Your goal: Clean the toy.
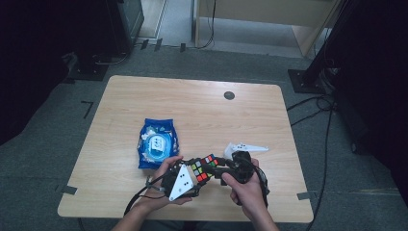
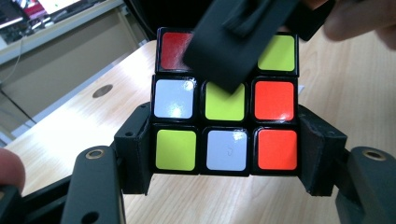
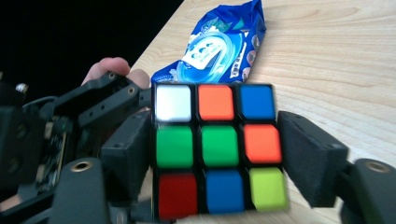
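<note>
**Cube held between 2 grippers – mid-turn, near bench's front edge**

Position: the puzzle cube (image 1: 204,169) is off the bench (image 1: 192,106), close to its front edge, slightly right of centre. Blue wipes pack (image 1: 157,143) lies flat just behind it, toward the middle of the bench; not involved.

Left gripper (image 1: 196,174): in the left gripper view its 2 jaws flank the bottom layer of the cube (image 2: 225,116), pads against the side faces. I read this as clamped on the cube. The face toward this camera is mixed – red, lime, white, orange – and a black jaw of the other gripper crosses the top row.

Right gripper (image 1: 217,168): in the right gripper view the cube (image 3: 218,149) sits between the jaws. The left jaw is tight to the cube's side; the right jaw shows a sliver of gap at the middle row, and the bottom row is motion-blurred. I cannot tell whether this grip is pressing or slack.

Step in hand (judgement): a layer twist or a regrip between twists, 1 gripper anchoring while the other works. Colours are scrambled, so solving is far from finished.

Next move calls for: the left grip staying firm on its layer, the right jaws seated squarely on 1 layer only, then a clean quarter turn about the cube's axis. Risk – a skewed bite jams the layers or pops the cube out toward the front edge.
</note>
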`<state>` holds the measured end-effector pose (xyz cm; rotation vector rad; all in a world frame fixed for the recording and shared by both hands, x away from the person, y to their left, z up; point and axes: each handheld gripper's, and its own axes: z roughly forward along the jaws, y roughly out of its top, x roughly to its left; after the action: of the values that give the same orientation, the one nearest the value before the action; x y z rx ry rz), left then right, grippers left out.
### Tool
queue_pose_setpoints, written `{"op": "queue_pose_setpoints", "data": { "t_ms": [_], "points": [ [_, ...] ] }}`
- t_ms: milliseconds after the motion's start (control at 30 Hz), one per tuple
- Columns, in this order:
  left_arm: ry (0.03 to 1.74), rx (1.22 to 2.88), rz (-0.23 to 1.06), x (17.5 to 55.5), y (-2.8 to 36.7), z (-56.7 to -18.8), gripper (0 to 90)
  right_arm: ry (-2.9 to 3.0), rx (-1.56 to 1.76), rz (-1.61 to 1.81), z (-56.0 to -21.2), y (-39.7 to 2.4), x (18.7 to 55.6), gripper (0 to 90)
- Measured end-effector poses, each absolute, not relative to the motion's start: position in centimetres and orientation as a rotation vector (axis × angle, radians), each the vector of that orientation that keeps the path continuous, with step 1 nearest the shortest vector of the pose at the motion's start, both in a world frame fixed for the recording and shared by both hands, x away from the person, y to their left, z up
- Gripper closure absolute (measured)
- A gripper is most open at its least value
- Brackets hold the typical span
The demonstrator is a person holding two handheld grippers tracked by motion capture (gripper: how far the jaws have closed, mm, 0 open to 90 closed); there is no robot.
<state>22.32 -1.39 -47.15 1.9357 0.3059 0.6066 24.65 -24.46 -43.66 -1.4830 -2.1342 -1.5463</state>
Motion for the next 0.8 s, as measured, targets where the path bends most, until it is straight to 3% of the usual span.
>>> {"op": "queue_pose_setpoints", "data": {
  "t_ms": [67, 300, 500, 733, 800],
  "points": [
    [0.338, 1.921, 0.602, 22.7, -0.8, -47.0, 33.8, -2.118, -1.473, -1.582, -43.2, -25.3, 24.7, 25.8],
    [0.440, 1.879, 0.590, 23.9, 0.9, -46.8, 33.8, -2.267, -1.739, -1.644, -43.1, -28.7, 25.3, 31.0],
    [0.442, 1.887, 0.594, 23.9, 0.8, -46.9, 33.8, -2.388, -2.065, -1.425, -47.9, -30.2, 26.7, 46.6],
    [0.443, 1.895, 0.589, 23.9, 0.7, -47.1, 33.8, -2.405, -2.110, -1.279, -50.5, -31.1, 27.6, 64.2],
    [0.440, 1.896, 0.588, 23.9, 0.7, -47.1, 33.8, -2.410, -2.105, -1.259, -50.9, -31.2, 27.7, 74.4]
  ]
}}
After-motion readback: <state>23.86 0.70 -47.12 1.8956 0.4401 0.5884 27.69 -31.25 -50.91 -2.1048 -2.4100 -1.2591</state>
